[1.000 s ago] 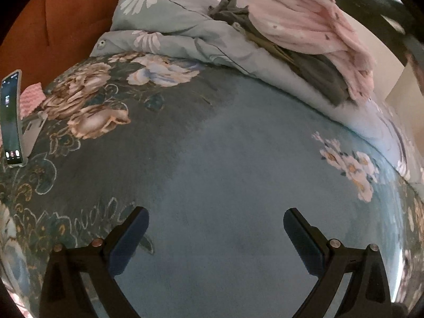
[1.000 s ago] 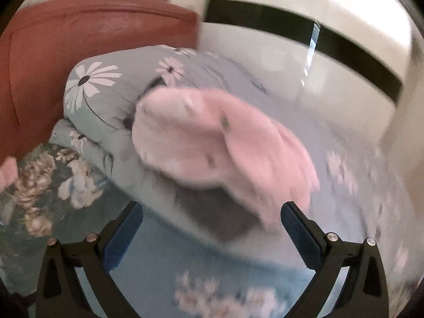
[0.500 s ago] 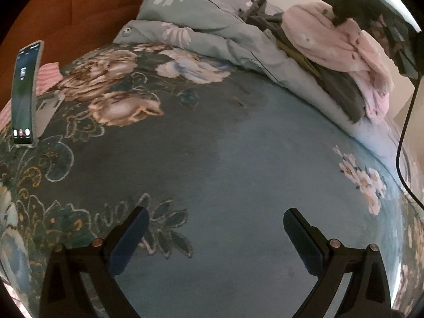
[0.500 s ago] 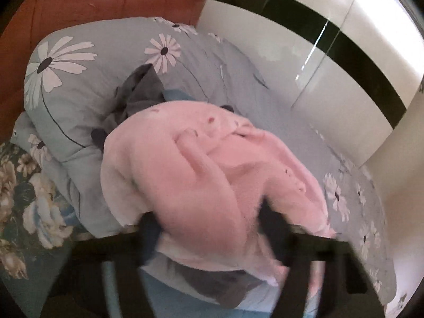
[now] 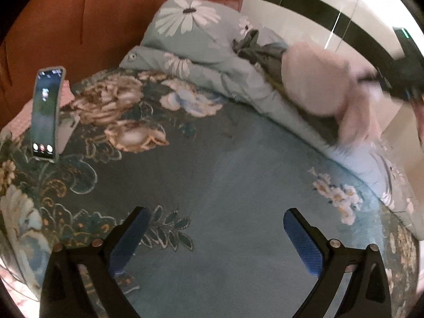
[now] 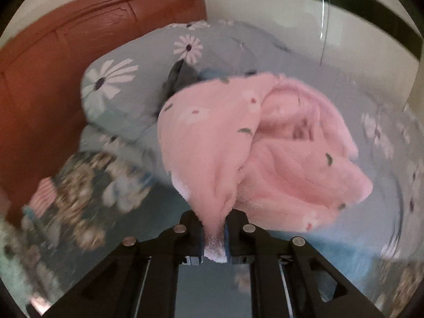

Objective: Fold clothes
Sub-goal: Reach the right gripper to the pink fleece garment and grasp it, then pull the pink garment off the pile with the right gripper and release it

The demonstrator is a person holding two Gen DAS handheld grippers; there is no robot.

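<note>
On the left, a phone [image 5: 46, 114] stands on the flowery bed cover [image 5: 212, 175]. The left gripper [image 5: 214, 235] hangs wide open and empty above the bare cover. To the right, the right gripper [image 6: 214, 232] has just been closing and now pinches the pink fluffy top [image 6: 265, 143], which lies on the rolled quilt [image 6: 137, 90]. This looks like the pick-up step. Next, the top likely needs lifting over and spreading flat on the cover.

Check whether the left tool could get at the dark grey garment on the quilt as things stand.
Probably yes: the left tool is open and empty, bare bedspread ahead. The pink fleece garment covers part of the dark grey garment.
</note>
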